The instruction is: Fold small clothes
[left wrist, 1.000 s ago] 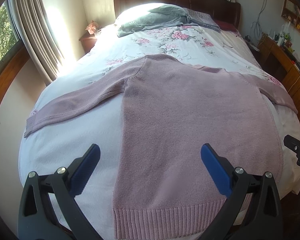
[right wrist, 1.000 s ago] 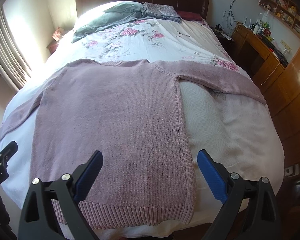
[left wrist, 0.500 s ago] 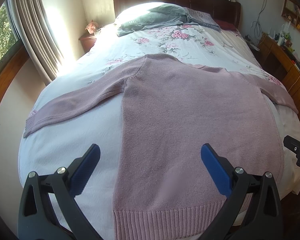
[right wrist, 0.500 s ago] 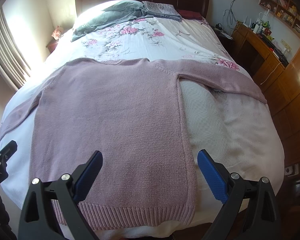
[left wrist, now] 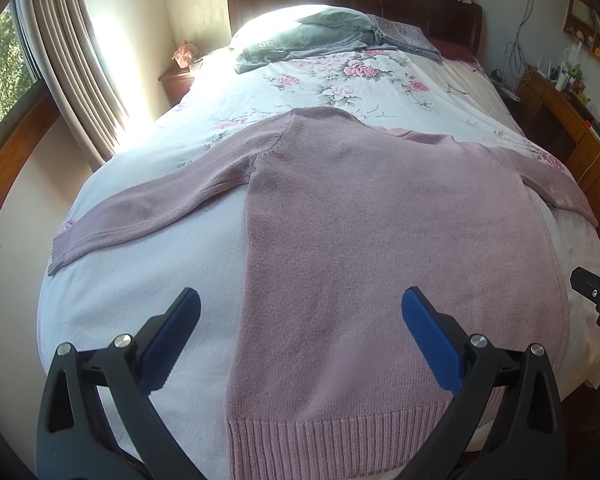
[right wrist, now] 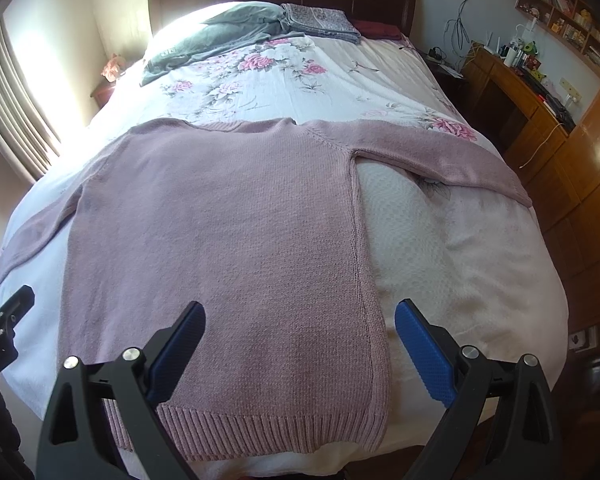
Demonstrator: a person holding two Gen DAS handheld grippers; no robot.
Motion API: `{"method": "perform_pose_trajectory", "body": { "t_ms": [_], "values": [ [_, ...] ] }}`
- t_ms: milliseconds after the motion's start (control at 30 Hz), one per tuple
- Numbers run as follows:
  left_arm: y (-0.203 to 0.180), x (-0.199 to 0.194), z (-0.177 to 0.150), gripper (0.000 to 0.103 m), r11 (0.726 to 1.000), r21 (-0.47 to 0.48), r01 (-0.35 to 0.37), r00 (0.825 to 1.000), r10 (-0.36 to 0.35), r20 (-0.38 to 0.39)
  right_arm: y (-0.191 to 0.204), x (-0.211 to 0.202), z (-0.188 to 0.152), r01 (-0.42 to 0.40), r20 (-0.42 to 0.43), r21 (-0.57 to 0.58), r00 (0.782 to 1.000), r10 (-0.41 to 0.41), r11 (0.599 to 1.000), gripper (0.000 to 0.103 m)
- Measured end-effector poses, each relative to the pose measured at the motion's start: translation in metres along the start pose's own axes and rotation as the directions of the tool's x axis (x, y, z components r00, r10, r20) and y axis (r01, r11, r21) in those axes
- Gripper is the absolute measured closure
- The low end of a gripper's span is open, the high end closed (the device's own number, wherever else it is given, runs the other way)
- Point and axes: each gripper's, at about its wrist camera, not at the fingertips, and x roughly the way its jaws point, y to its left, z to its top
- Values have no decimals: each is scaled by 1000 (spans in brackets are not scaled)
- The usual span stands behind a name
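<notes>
I hover both spread claws, left claw [left wrist: 300, 316] and right claw [right wrist: 298, 330], at the sweater's [left wrist: 380, 240] six-o'clock hem, since it lies flat on the bed [left wrist: 140, 280] for folding.

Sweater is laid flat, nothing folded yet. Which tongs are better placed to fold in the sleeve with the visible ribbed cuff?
Left. The left tongs hover open on that sleeve's side of the sweater; the right tongs face the opposite sleeve.
</notes>
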Motion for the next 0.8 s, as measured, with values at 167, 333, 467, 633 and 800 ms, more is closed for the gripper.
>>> {"method": "perform_pose_trajectory", "body": {
  "t_ms": [167,333,467,633,800],
  "values": [
    [0,-1,-1,3,1000,0,6,1000,-6,5,-1,-2,-1,7,3,5,1000,-7,1000,7],
    [2,-1,-2,3,1000,1,15,1000,-15,10,-1,-6,-2,18,5,10,1000,-18,1000,7],
    [5,1,-2,3,1000,-3,31,999,-31,20,1,-8,-2,28,9,10,1000,-28,1000,7],
    [4,9,4,3,995,-39,94,995,-93,44,-19,-4,3,26,19,17,999,-26,1000,7],
    [-33,17,31,3,997,-25,68,994,-66,86,-101,18,32,33,-12,96,999,-32,995,7]
  ]
}}
